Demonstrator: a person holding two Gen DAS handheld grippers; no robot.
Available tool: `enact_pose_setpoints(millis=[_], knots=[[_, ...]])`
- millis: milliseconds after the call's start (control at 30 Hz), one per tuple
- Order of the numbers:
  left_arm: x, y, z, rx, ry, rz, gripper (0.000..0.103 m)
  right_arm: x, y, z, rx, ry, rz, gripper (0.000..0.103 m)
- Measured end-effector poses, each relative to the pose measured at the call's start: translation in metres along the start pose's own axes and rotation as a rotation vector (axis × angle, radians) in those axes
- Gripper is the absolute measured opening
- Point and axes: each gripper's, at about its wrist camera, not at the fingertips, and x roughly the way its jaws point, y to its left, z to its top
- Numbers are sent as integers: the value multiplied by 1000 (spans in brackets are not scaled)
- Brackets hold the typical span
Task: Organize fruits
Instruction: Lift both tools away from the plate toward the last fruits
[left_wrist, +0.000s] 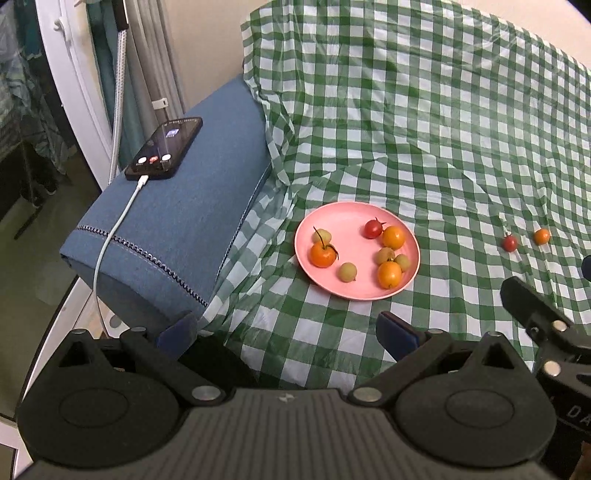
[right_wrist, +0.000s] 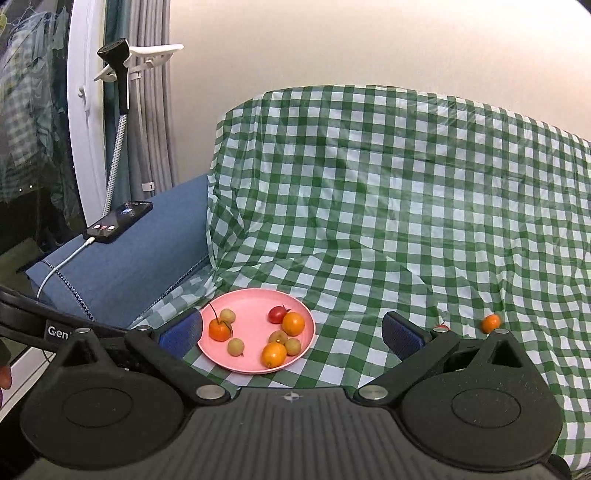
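Observation:
A pink plate (left_wrist: 354, 288) (right_wrist: 251, 363) lies on the green checked cloth (left_wrist: 424, 129) and holds several small fruits: orange ones, pale green ones and one red cherry tomato (left_wrist: 373, 229) (right_wrist: 277, 314). Off the plate to the right lie a red tomato (left_wrist: 510, 243) and a small orange fruit (left_wrist: 542, 236) (right_wrist: 491, 323); in the right wrist view the red tomato (right_wrist: 441, 326) is mostly hidden behind the finger. My left gripper (left_wrist: 286, 334) is open and empty, short of the plate. My right gripper (right_wrist: 291, 334) is open and empty, its fingers either side of the plate's near half.
A blue padded armrest (left_wrist: 177, 236) (right_wrist: 129, 269) stands left of the plate with a phone (left_wrist: 165, 147) (right_wrist: 118, 220) on a white charging cable. Curtains and a white door frame are at the far left. The other gripper's black frame (left_wrist: 539, 325) shows at right.

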Motion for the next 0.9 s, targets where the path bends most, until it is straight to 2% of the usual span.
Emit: enact_pose_setpoints(millis=[233, 433, 633, 767, 900], knots=[[5, -5, 5, 27, 13, 9, 103, -3, -5, 0, -5, -34, -26, 102], [24, -42, 21, 92, 55, -27, 103, 15, -58, -20, 127, 45, -114, 102], [57, -104, 50, 119, 94, -109, 103, 32, -133, -41, 240, 57, -281, 102], [91, -162, 73, 124, 118, -160, 103, 51, -181, -53, 274, 50, -405, 102], [126, -219, 91, 135, 135, -266, 103, 89, -226, -62, 281, 60, -495, 102]])
